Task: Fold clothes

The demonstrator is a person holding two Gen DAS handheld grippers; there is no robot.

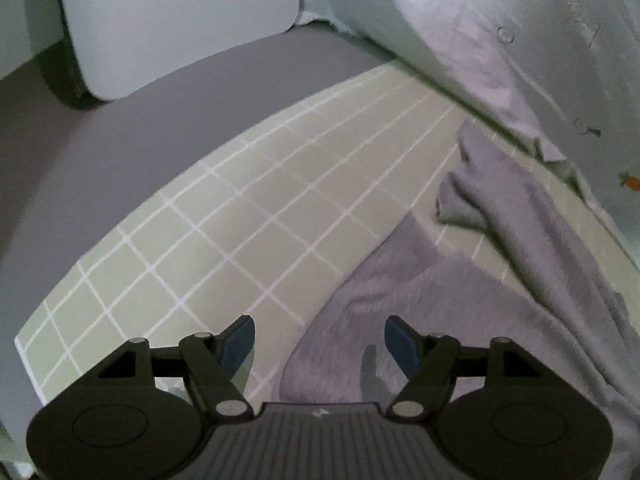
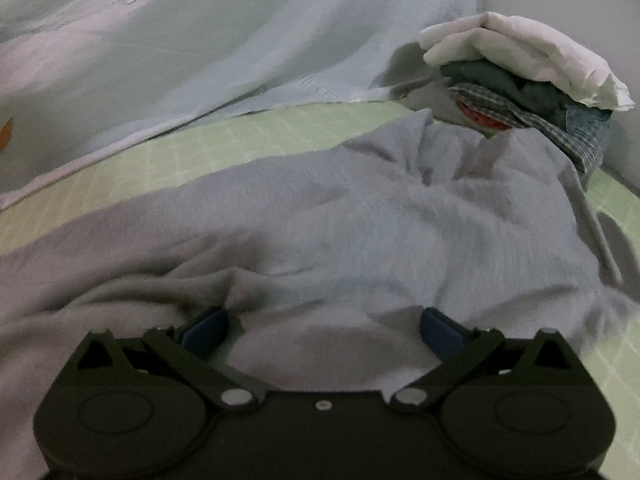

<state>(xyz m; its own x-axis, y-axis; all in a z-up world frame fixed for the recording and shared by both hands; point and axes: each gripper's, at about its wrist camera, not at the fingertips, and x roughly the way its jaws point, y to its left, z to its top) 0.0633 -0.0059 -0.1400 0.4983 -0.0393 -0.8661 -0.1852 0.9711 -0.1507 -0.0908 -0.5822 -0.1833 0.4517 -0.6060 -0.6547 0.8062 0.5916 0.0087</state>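
A rumpled grey garment [image 2: 360,216] lies spread over the green grid mat [image 2: 208,140]. In the left wrist view the same grey garment [image 1: 460,280] covers the right side of the mat [image 1: 240,220], with a bunched fold rising near its top. My left gripper [image 1: 320,340] hovers open over the garment's edge, blue pads wide apart, nothing between them. My right gripper [image 2: 324,330] stands open low over the grey cloth; a fold of fabric bulges between its blue pads, and the left pad presses into a crease.
A stack of folded clothes [image 2: 524,84], white on top with dark and checked pieces under it, sits at the mat's far right. A pale blue sheet [image 2: 200,40] lies beyond the mat. A white pillow-like object [image 1: 176,20] rests on the grey surface [image 1: 120,128].
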